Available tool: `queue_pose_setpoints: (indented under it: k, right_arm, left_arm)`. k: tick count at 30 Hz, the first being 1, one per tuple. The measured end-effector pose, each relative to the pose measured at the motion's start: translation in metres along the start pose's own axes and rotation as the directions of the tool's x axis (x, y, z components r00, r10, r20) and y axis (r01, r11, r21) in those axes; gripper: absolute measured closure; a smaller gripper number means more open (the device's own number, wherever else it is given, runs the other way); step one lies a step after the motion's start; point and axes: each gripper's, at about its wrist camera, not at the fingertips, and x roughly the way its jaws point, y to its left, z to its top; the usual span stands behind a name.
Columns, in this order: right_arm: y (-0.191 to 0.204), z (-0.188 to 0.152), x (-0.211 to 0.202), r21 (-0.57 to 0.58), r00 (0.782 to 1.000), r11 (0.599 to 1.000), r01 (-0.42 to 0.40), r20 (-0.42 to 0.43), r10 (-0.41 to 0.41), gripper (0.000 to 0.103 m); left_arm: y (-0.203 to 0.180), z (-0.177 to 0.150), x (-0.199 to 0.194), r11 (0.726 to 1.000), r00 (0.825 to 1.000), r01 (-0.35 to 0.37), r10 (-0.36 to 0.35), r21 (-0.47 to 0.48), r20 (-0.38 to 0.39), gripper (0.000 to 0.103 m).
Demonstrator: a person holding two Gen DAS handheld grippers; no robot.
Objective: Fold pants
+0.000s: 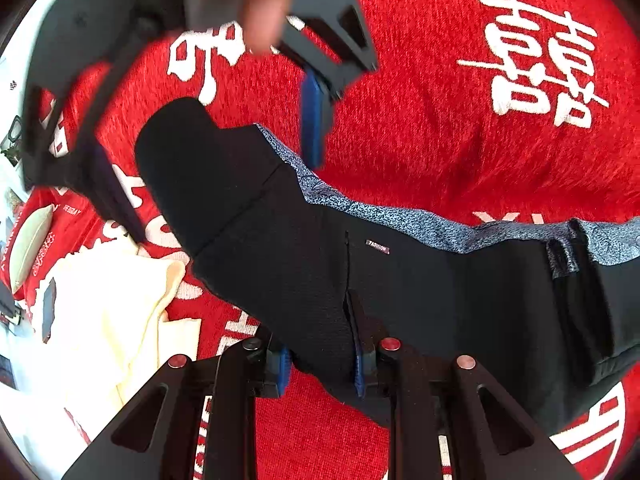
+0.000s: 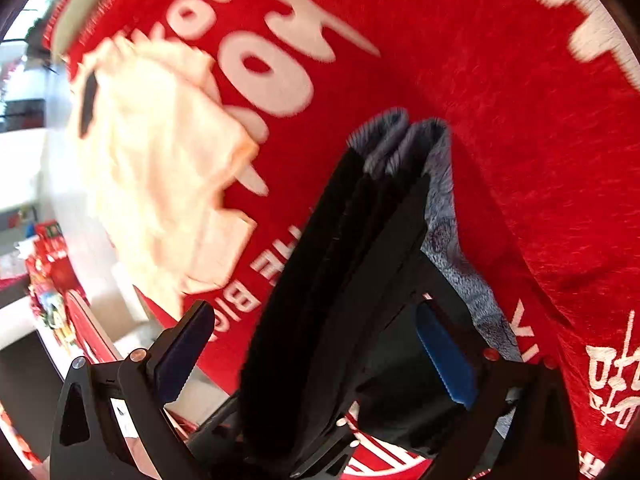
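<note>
Mid-fold: left gripper (image 1: 320,364) pinching pants (image 1: 400,280); right gripper (image 2: 320,352) spread, seemingly empty. Next: grab hem.

Small "FASHION" tag (image 1: 377,247) on black pants (image 1: 280,248), white "囍" character (image 1: 536,60) on red cloth (image 1: 420,128)

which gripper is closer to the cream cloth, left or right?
Hard to call, probably right. Right gripper hangs open over the red blanket just above the cream cloth; left gripper, clamped on the black pants, sits beside it.
</note>
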Motion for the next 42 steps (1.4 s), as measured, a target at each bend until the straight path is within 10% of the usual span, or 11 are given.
queue_pose_setpoints:
  k: [1, 2, 5, 15, 29, 38, 42]
  right_arm:
    - [-0.005, -0.002, 0.004, 0.012, 1.0, 1.0, 0.005, -0.009, -0.005, 0.02]
    - [-0.01, -0.005, 0.005, 0.024, 1.0, 1.0, 0.001, -0.012, -0.001, 0.054]
    - [-0.031, -0.02, -0.003, 0.081, 0.998, 0.995, -0.062, 0.035, 0.059, 0.084]
    - [-0.085, -0.103, -0.066, 0.13, 0.927, 0.961, -0.243, 0.322, 0.19, 0.085]
    - [-0.174, -0.27, -0.111, 0.151, 0.7, 0.848, -0.508, 0.646, 0.304, 0.085]
    - [-0.24, -0.378, -0.097, 0.171, 0.549, 0.749, -0.64, 0.784, 0.29, 0.085]
    - [-0.273, -0.418, -0.065, 0.214, 0.515, 0.688, -0.693, 0.815, 0.266, 0.085]
  left_arm:
    - [0.0, 0.0, -0.002, 1.0, 1.0, -0.002, 0.002, 0.001, 0.001, 0.079]
    - [0.0, 0.0, -0.002, 1.0, 1.0, -0.001, 0.001, -0.001, -0.001, 0.079]
    - [-0.002, 0.002, -0.002, 1.0, 1.0, 0.006, -0.006, -0.008, -0.014, 0.079]
    - [-0.043, 0.021, -0.055, 0.992, 0.993, 0.034, -0.048, 0.124, 0.11, 0.079]
    - [-0.13, 0.028, -0.138, 0.948, 0.969, 0.108, -0.168, 0.3, 0.182, 0.078]
    - [-0.215, 0.015, -0.166, 0.862, 0.952, 0.106, -0.232, 0.495, 0.2, 0.078]
    - [-0.264, -0.009, -0.157, 0.797, 0.957, 0.107, -0.244, 0.594, 0.155, 0.079]
